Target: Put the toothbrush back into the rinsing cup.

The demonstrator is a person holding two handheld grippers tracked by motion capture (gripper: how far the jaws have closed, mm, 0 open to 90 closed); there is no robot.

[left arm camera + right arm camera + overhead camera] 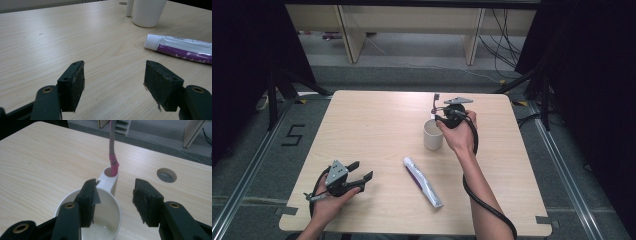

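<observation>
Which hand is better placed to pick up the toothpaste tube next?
Probably the left: left gripper rests open beside the toothpaste tube, facing it. Right gripper hangs open over the cup.

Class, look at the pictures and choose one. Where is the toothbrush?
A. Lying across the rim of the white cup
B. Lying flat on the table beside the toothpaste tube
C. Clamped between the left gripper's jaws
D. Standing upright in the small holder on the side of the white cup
D: in the right gripper view the toothbrush stands upright in the side holder of the white cup, with the right gripper open and clear of it.
</observation>
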